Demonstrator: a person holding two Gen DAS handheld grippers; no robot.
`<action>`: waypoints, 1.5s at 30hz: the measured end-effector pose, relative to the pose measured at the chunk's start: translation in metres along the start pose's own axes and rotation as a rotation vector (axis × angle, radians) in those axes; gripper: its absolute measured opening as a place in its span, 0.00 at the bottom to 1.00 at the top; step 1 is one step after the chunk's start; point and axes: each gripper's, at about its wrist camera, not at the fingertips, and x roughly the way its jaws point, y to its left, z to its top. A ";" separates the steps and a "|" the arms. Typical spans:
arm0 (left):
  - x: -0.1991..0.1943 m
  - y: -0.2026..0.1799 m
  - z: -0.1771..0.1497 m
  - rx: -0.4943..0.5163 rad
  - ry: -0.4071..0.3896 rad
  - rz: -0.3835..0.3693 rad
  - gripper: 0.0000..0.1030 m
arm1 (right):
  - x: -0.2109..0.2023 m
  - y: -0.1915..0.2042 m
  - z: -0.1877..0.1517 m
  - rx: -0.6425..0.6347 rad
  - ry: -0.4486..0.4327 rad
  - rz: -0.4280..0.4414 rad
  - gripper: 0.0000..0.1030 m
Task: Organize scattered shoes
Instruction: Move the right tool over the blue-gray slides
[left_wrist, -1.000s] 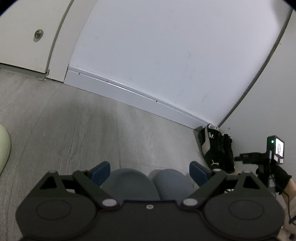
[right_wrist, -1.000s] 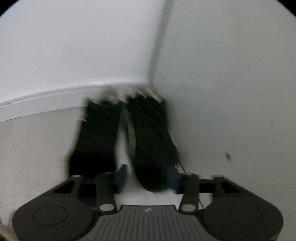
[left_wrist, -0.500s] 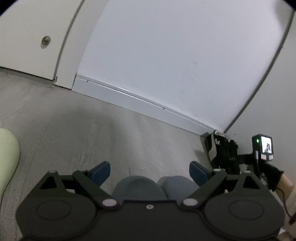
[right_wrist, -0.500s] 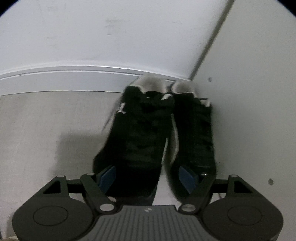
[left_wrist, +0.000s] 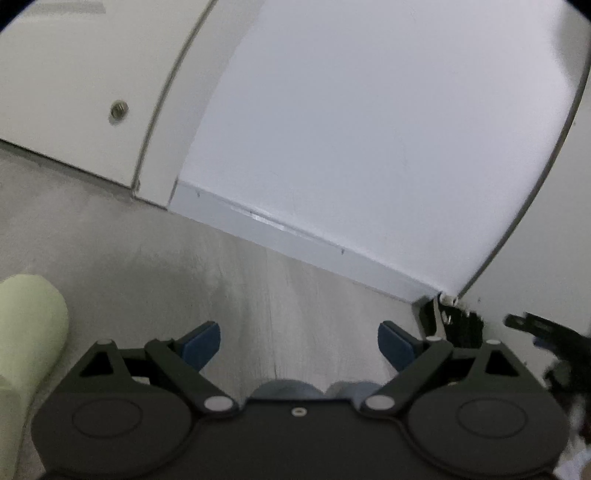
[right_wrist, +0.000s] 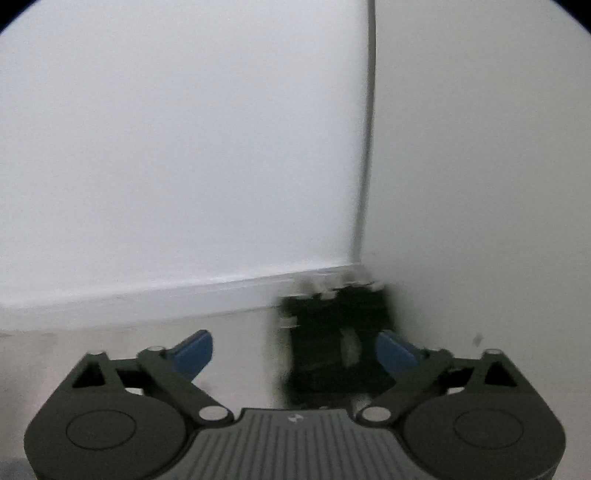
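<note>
Against the corner where two walls meet sit the black shoes (right_wrist: 334, 343) (blurred); the right gripper (right_wrist: 293, 350) and left gripper (left_wrist: 299, 341) are both spread, empty. A careless swing could knock the pair askew.

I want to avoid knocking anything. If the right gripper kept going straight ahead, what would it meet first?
Probably the black shoes in the corner, just ahead between the open right gripper fingers; the picture is blurred, so depth is uncertain.

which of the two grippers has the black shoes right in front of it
The right gripper: the black shoes in the corner sit just beyond its open fingers. The left gripper faces bare floor.
</note>
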 end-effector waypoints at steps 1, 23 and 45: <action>-0.012 -0.004 0.001 0.010 -0.024 0.000 0.91 | -0.026 0.014 -0.016 0.025 0.004 0.046 0.96; -0.135 -0.024 -0.033 0.033 -0.142 -0.022 0.91 | -0.123 0.099 -0.177 0.030 0.472 0.094 0.75; -0.120 -0.018 -0.032 -0.004 -0.083 -0.024 0.91 | -0.113 0.129 -0.208 -0.248 0.332 0.096 0.77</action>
